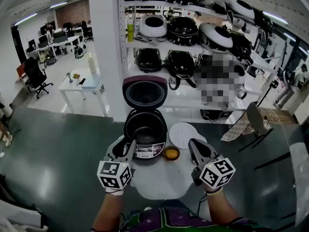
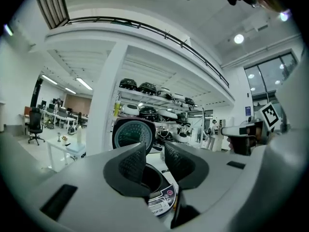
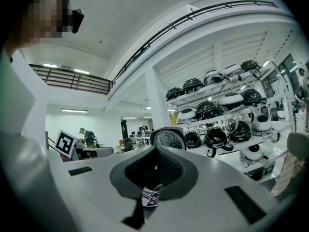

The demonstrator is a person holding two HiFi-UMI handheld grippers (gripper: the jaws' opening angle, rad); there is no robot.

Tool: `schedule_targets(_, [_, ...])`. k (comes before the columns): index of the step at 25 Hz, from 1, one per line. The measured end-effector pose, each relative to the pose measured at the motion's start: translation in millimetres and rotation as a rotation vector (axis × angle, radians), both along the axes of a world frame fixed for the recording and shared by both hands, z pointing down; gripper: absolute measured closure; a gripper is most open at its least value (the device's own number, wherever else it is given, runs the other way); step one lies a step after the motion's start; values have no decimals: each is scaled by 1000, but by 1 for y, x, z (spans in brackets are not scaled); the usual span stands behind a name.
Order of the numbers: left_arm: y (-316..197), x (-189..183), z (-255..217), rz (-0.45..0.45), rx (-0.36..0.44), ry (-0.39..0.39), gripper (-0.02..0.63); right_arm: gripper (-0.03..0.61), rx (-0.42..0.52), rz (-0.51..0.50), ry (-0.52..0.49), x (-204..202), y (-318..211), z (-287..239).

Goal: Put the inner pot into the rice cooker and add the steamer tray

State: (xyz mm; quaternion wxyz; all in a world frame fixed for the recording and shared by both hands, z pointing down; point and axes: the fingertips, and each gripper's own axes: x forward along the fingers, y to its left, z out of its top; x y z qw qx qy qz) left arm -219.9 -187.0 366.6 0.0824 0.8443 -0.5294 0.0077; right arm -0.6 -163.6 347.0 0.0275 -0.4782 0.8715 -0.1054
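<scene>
Both forearms reach forward side by side over a round white table (image 1: 159,178), each gripper pointing level. The left gripper (image 1: 131,145) (image 2: 154,154) has its ribbed dark pads parted a little with nothing between them. The right gripper (image 1: 192,144) (image 3: 155,161) has its pads pressed together, empty.

Just ahead of the left gripper stands the rice cooker (image 1: 145,151), a rounded dark body with a glossy control panel (image 1: 146,152) facing the person. Its dimpled lid (image 1: 145,92) stands upright behind. The dark inner pot (image 1: 145,132) appears seated inside it.

The steamer tray (image 1: 183,134) (white, flat, round) lies on the table ahead of the right gripper, just beside the cooker. A small amber bowl (image 1: 171,153) sits between the two grippers.
</scene>
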Motion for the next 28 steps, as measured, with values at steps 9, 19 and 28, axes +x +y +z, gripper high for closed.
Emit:
schedule_targets(9, [17, 3, -13, 5, 93, -16, 545, 572, 15, 37, 1, 1, 16, -7])
schedule_targets(19, [27, 12, -15, 47, 117, 2, 591, 574, 30, 67, 36, 2, 23, -7])
schedule_targets(28, [34, 27, -13, 93, 107, 15, 591, 281, 22, -26, 66, -15, 30, -5])
